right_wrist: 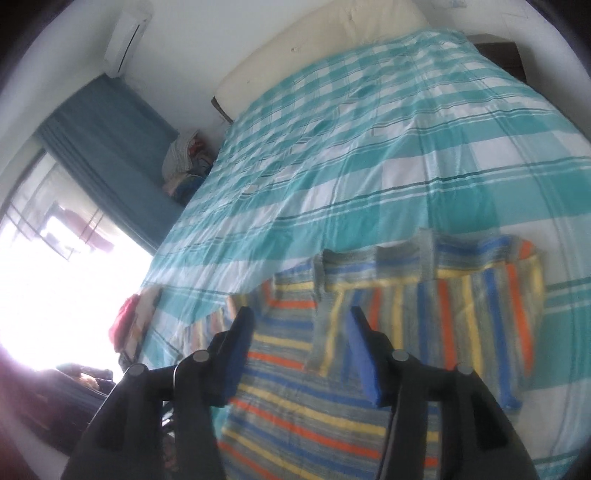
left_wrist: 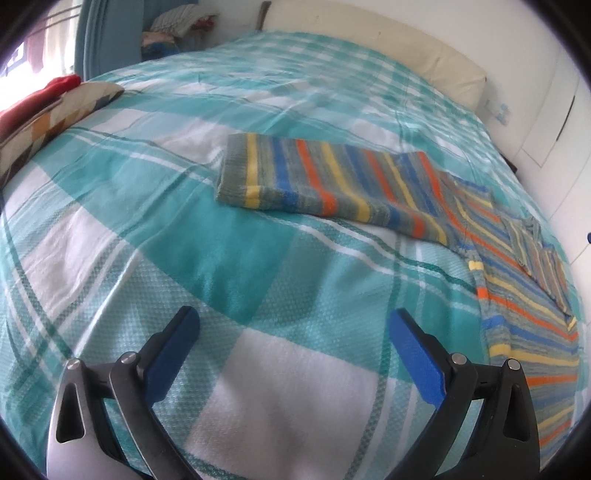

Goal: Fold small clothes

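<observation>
One bed, covered by one teal-and-white plaid bedspread [left_wrist: 207,236]; everything below is placed relative to it. One cream headboard cushion [left_wrist: 373,48] along its far edge. One blue curtain [right_wrist: 110,147] beside its far left corner, with a pile of clothes [right_wrist: 184,155] stacked between curtain and bed. One wall air conditioner [right_wrist: 127,33] above the curtain. One patterned pillow [left_wrist: 51,122] at the bedspread's left edge, a red cloth [left_wrist: 37,96] on top of it.

One striped sweater [left_wrist: 332,177], grey with blue, orange and yellow bands, lies flat on the bedspread, partly folded: in the left wrist view a sleeve or panel is laid across toward the middle of the bed, the body runs off to the right edge of the bed.

Two grippers. Left gripper [left_wrist: 295,321]: jaws spread wide, nothing between them, above bare bedspread; sweater sits ahead of it and to its right, not touching. Right gripper [right_wrist: 301,317]: jaws parted to a middling gap, no fabric pinched, hovering directly over the sweater [right_wrist: 369,332], folded sleeve just ahead of the fingertips. Right view is motion-blurred.
</observation>
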A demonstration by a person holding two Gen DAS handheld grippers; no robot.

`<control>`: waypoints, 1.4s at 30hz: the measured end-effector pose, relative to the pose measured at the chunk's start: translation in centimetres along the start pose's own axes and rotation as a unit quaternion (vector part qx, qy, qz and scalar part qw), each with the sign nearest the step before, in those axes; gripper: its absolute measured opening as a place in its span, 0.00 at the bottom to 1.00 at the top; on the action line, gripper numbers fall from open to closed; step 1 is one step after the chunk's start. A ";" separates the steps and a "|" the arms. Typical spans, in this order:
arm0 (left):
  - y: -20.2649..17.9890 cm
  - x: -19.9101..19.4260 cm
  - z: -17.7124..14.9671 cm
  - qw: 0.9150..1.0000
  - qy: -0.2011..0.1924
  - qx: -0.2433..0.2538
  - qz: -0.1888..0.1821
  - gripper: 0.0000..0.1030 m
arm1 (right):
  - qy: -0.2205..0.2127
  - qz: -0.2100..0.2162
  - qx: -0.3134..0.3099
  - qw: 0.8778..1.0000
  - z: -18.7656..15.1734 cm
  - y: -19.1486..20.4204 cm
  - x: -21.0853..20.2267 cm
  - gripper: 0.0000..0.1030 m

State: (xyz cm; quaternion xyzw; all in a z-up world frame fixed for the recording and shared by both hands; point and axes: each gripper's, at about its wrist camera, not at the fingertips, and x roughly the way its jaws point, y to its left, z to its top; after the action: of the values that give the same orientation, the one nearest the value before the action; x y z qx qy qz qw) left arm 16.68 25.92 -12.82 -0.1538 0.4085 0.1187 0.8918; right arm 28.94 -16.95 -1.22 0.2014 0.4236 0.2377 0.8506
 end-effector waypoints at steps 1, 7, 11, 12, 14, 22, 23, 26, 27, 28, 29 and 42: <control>-0.1 0.1 -0.1 1.000 0.002 0.004 0.005 0.99 | -0.004 -0.015 -0.002 1.000 -0.6 -1.0 -0.9 0.57; -0.9 0.6 -0.6 0.999 0.006 0.027 0.031 0.99 | -0.029 -0.161 -0.027 0.986 -7.3 -9.2 -5.9 0.61; -1.1 0.9 -0.8 0.998 0.010 0.035 0.041 0.99 | -0.041 -0.240 -0.023 0.970 -12.0 -13.9 -8.7 0.61; -1.1 0.9 -0.8 0.998 0.010 0.037 0.043 0.99 | -0.045 -0.252 -0.021 0.966 -13.0 -14.6 -9.3 0.61; -1.2 1.0 -0.9 0.998 0.011 0.040 0.046 0.99 | -0.052 -0.271 -0.024 0.961 -14.7 -15.8 -10.2 0.61; -1.3 1.2 -1.0 0.997 0.015 0.045 0.053 0.99 | -0.084 -0.268 -0.010 0.960 -16.8 -17.9 -10.4 0.75; -1.4 1.3 -1.0 0.997 0.015 0.046 0.053 0.99 | -0.082 -0.269 -0.013 0.960 -16.8 -17.9 -10.3 0.76; -1.4 1.4 -1.0 0.997 0.018 0.048 0.055 0.99 | -0.079 -0.270 -0.020 0.960 -16.9 -17.5 -9.8 0.80; -1.5 1.4 -1.0 0.997 0.019 0.050 0.056 0.99 | -0.078 -0.269 -0.021 0.960 -16.9 -17.4 -9.8 0.82; -1.6 1.5 -1.0 0.997 0.020 0.052 0.058 0.99 | -0.077 -0.269 -0.022 0.960 -17.0 -17.5 -9.7 0.83; -1.6 1.5 -1.0 0.997 0.021 0.054 0.060 1.00 | -0.076 -0.270 -0.023 0.960 -17.0 -17.4 -9.6 0.84; -1.8 1.5 -1.0 0.996 0.022 0.060 0.066 1.00 | -0.074 -0.271 -0.026 0.959 -17.1 -17.4 -9.5 0.87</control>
State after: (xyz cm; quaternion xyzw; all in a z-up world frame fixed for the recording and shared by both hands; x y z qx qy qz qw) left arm 17.53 24.05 -14.35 -0.0758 0.4440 0.1488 0.8804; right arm 14.04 -33.97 -14.31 0.0742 0.3922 -0.0065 0.9168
